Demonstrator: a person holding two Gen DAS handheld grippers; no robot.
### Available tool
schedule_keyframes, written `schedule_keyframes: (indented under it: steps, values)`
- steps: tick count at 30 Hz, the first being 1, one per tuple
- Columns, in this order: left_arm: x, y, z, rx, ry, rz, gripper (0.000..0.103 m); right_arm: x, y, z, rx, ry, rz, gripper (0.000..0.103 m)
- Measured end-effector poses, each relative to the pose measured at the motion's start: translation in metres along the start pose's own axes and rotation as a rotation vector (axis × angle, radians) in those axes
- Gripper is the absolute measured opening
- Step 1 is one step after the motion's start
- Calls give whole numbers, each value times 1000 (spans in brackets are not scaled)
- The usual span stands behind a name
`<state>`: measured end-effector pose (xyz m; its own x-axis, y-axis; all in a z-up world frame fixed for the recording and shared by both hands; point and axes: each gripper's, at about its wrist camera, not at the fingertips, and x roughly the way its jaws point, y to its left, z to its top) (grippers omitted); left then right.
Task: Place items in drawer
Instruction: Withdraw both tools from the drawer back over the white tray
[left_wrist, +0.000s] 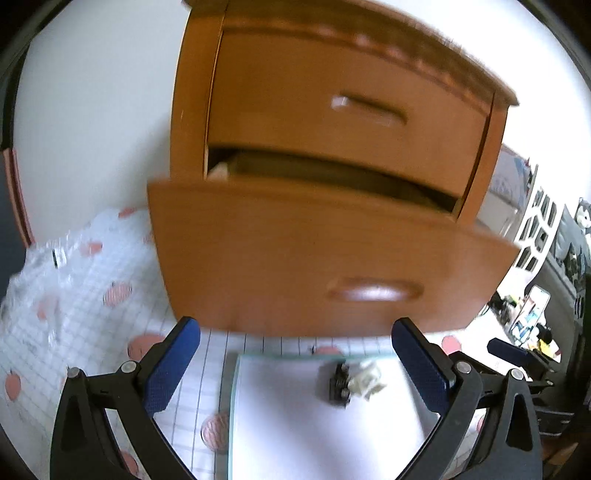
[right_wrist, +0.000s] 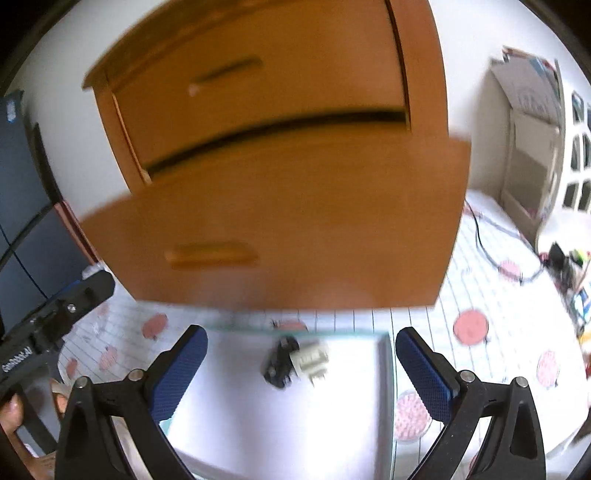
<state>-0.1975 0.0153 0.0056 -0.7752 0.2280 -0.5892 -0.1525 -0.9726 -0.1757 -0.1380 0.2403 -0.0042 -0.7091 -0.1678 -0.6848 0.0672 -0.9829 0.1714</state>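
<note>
Currently, both views are blurred. Left gripper (left_wrist: 295, 354) is held wide apart, nothing between its blue pads (left_wrist: 168, 369). Small black-and-white item (left_wrist: 352, 380) is seen lying on the white tray (left_wrist: 295, 443), near the wooden cabinet (left_wrist: 192, 92). Lower drawer (left_wrist: 295, 254) is pulled open above the tray's far edge. Right gripper (right_wrist: 301, 358) is likewise spread wide, empty, the item (right_wrist: 297, 362) lying beyond its fingers
</note>
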Motion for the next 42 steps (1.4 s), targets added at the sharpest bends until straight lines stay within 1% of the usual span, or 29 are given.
schedule_keyframes:
  steps: [3, 5, 7, 11, 15, 17, 20, 25, 29, 32, 36, 38, 42]
  values:
    - [13, 3, -20, -17, 48, 7, 103, 19, -4, -21, 9, 61, -24, 103]
    - [25, 4, -34, -10, 97, 13, 103, 31, -7, -31, 11, 104, -38, 103]
    - [34, 4, -43, -4, 131, 17, 103, 38, -10, -38, 15, 122, -46, 103]
    - [54, 7, -66, -25, 231, 13, 103, 54, -13, -53, 17, 168, -58, 103]
    - [64, 8, -90, -2, 286, 41, 103, 71, -17, -72, 18, 234, -75, 103]
    - [70, 11, -94, 0, 314, 59, 103, 76, -17, -77, 15, 256, -85, 103]
    - [73, 14, -94, -11, 317, 80, 103, 82, -16, -80, 7, 258, -93, 103]
    - [73, 19, -96, -36, 329, 81, 103, 88, -13, -83, -17, 272, -97, 103]
    - [83, 14, -94, -50, 342, 35, 103, 90, -13, -82, -30, 270, -103, 103]
    - [89, 7, -92, -27, 343, 10, 103, 92, -13, -79, -37, 259, -118, 103]
    - [98, -4, -88, 2, 340, -29, 103, 96, -17, -75, -35, 261, -129, 96]
    - [105, -9, -86, 16, 344, -40, 103, 98, -19, -72, -32, 258, -128, 95]
    - [116, -13, -82, 13, 352, -59, 103, 103, -21, -63, -41, 241, -128, 89]
